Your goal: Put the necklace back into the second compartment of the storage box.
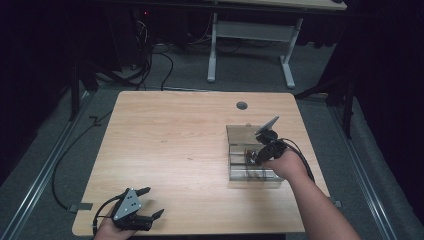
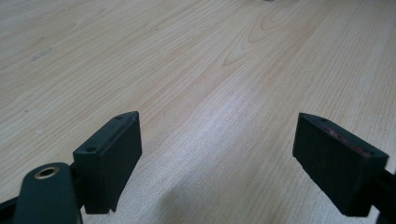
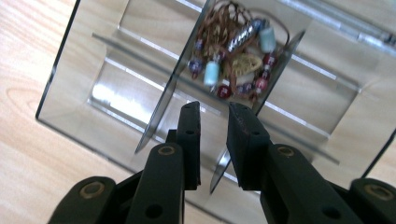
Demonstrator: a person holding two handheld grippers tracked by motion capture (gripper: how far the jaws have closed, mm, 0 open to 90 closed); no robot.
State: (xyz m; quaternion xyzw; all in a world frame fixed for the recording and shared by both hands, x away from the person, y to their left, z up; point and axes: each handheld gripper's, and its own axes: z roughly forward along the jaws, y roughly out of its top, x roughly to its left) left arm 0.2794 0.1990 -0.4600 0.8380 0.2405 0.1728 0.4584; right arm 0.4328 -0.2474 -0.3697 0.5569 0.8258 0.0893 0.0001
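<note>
The left gripper (image 1: 150,202) rested near the table's (image 1: 165,130) front-left edge, its jaws spread wide with only bare wood between them. Farther right, the right gripper (image 3: 214,119) hung over a clear divided box (image 1: 239,134), jaws drawn narrow with nothing between them, just short of a beaded bracelet (image 3: 236,51) lying in one compartment.

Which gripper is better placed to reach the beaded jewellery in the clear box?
Right. The right gripper hangs over the clear box, near the beaded jewellery; the left gripper sits at the table's near edge.
</note>
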